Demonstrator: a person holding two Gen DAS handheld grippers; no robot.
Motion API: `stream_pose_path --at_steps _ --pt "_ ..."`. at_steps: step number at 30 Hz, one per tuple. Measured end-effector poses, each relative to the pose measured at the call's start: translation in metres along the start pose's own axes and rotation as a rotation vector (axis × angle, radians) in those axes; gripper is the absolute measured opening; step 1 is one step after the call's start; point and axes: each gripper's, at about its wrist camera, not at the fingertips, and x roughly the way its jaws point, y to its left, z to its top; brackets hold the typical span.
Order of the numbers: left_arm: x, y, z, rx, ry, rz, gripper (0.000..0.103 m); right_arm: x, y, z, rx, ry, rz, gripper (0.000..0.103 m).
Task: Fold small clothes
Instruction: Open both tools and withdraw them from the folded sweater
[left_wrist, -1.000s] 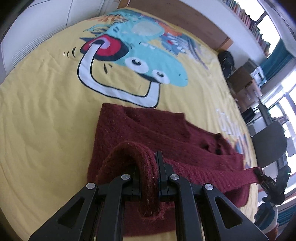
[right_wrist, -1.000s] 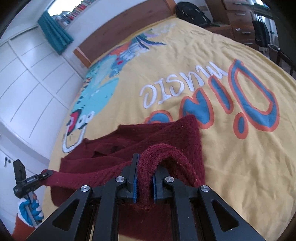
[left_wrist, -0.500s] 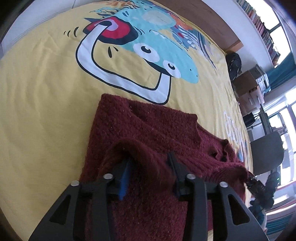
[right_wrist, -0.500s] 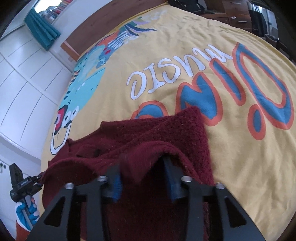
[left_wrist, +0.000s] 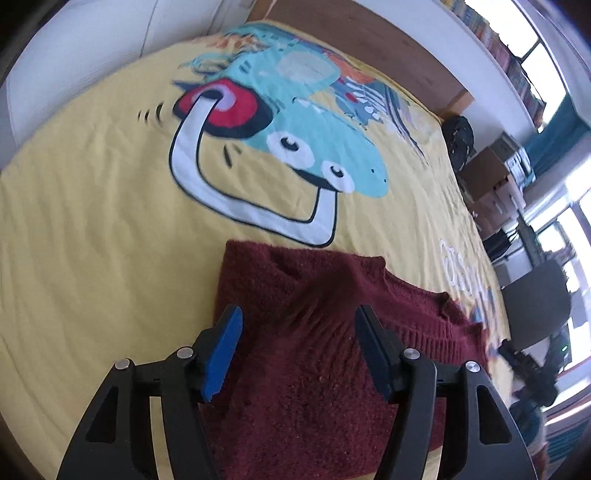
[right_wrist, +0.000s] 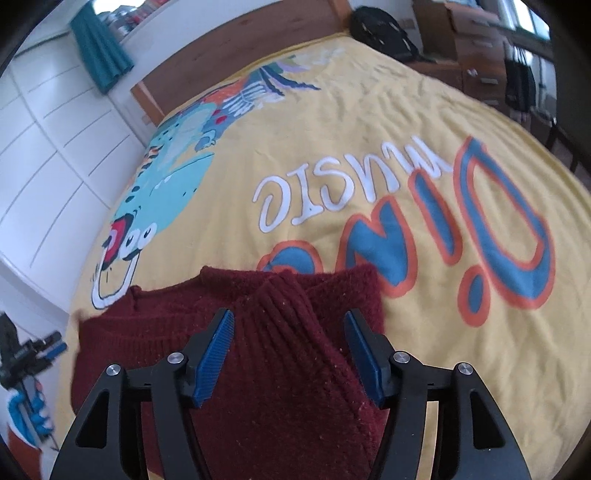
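A dark red knitted sweater (left_wrist: 295, 354) lies folded over on the yellow printed bedspread (left_wrist: 92, 221); it also shows in the right wrist view (right_wrist: 280, 354). My left gripper (left_wrist: 297, 325) is open, its jaws wide apart just above the sweater's left part, holding nothing. My right gripper (right_wrist: 288, 328) is open too, above the sweater's right part with a ribbed fold between the jaws, not gripped. The other gripper shows at each view's edge (right_wrist: 33, 354).
The bedspread carries a blue dinosaur print (left_wrist: 295, 122) and lettering (right_wrist: 369, 199). A wooden headboard (right_wrist: 229, 55) stands at the far end. A black bag (right_wrist: 384, 29), drawers (right_wrist: 476, 51) and a chair (left_wrist: 535, 310) stand beside the bed.
Both grippers were shut on the sweater's hem a second ago. They opened, let the cloth drop onto the sweater, and now stand wide open and slightly pulled back.
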Motion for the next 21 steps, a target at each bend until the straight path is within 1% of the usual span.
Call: stream_pose_path --at_steps 4,7,9,12,16,18,21 --pt "0.007 -0.023 -0.003 0.082 -0.005 0.003 0.058 0.007 0.02 -0.002 -0.081 0.008 0.001 0.064" --pt "0.023 -0.038 -0.008 0.13 0.016 0.01 0.058 0.019 0.035 -0.006 -0.138 0.026 0.001 0.064" --pt "0.037 -0.041 -0.012 0.146 0.037 0.011 0.058 0.03 0.04 -0.009 -0.159 0.041 -0.003 0.064" --pt "0.059 -0.042 -0.016 0.149 0.066 0.019 0.058 0.045 0.041 -0.014 -0.17 0.065 -0.017 0.064" --pt "0.082 -0.03 -0.025 0.149 0.104 0.062 0.058 0.061 0.032 -0.022 -0.17 0.098 -0.043 0.064" --pt "0.088 -0.025 -0.028 0.151 0.113 0.068 0.058 0.064 0.027 -0.026 -0.177 0.11 -0.051 0.064" --pt "0.086 -0.023 -0.029 0.154 0.111 0.061 0.058 0.059 0.024 -0.027 -0.191 0.111 -0.065 0.064"
